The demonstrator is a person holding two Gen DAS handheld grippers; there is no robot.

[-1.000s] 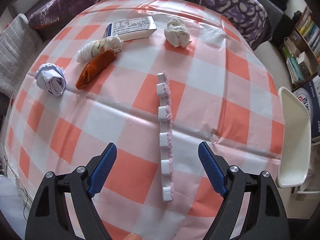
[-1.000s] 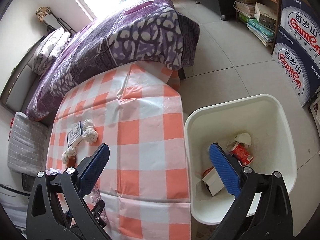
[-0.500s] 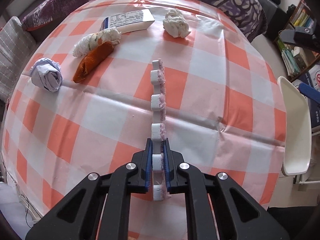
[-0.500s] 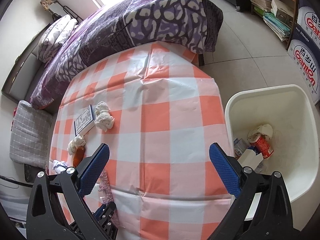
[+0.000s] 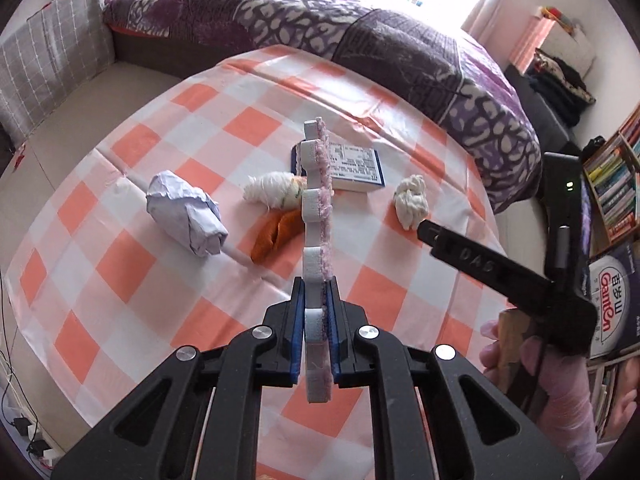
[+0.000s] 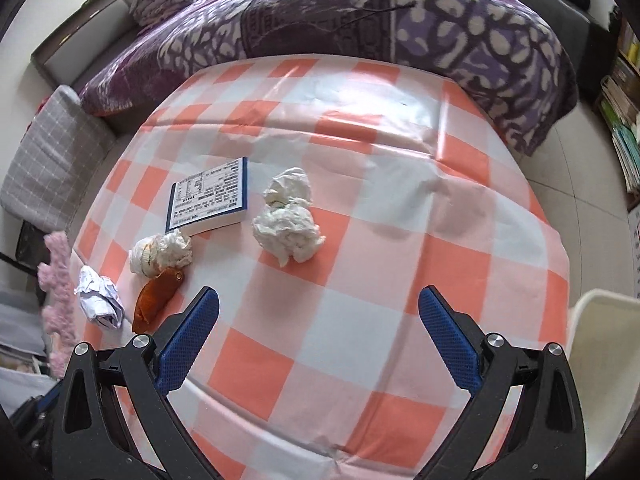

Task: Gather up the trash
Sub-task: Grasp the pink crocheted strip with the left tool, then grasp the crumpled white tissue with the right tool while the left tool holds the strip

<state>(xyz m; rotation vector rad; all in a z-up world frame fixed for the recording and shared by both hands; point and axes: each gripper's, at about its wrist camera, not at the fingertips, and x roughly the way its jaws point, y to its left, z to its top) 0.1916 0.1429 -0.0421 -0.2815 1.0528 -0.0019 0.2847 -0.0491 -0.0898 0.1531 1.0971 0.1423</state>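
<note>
My left gripper is shut on a long white foam strip with a pink fuzzy side and holds it lifted above the checked table. The strip also shows at the left edge of the right wrist view. On the table lie a crumpled white tissue, a blue-edged white box, a small tissue wad, an orange wrapper and a crumpled paper ball. My right gripper is open and empty, above the table on the near side of the crumpled tissue.
The rim of a white bin shows off the table's right edge. A purple-patterned bed runs behind the table. A grey checked cushion lies at the left. Bookshelves and a printed carton stand at the right.
My left gripper closed on the foam strip and has lifted it off the table. My right gripper swung from over the bin back over the table, staying open.
</note>
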